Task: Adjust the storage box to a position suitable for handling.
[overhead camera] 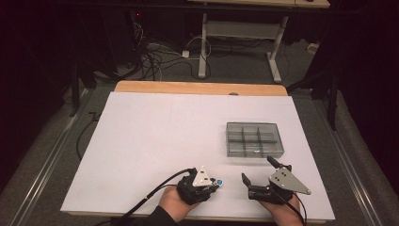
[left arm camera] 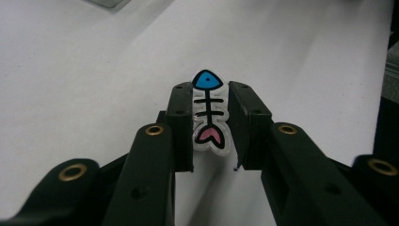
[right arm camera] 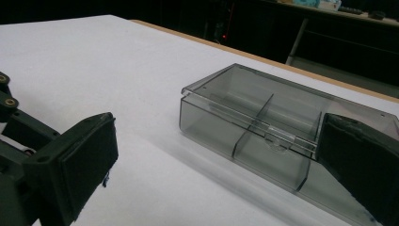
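My left gripper (left arm camera: 210, 125) is shut on a small fish-bone charm (left arm camera: 208, 106) with a blue head, black ribs and a pink tail. In the high view the left gripper (overhead camera: 212, 183) sits near the table's front edge, the charm's blue tip (overhead camera: 219, 181) poking out toward the right. My right gripper (overhead camera: 258, 169) stands open with nothing between its jaws, just in front of a smoky clear compartment box (overhead camera: 254, 139). In the right gripper view the box (right arm camera: 263, 127) has its lid down, with dividers visible inside, and its near right end lies behind the right jaw pad (right arm camera: 362, 162).
A white sheet (overhead camera: 155, 136) covers the wooden table (overhead camera: 197, 87). Beyond the far edge stand another table's legs (overhead camera: 203, 44) and tangled cables (overhead camera: 150, 59) on the floor. A cable (overhead camera: 146, 200) trails from the left gripper off the front edge.
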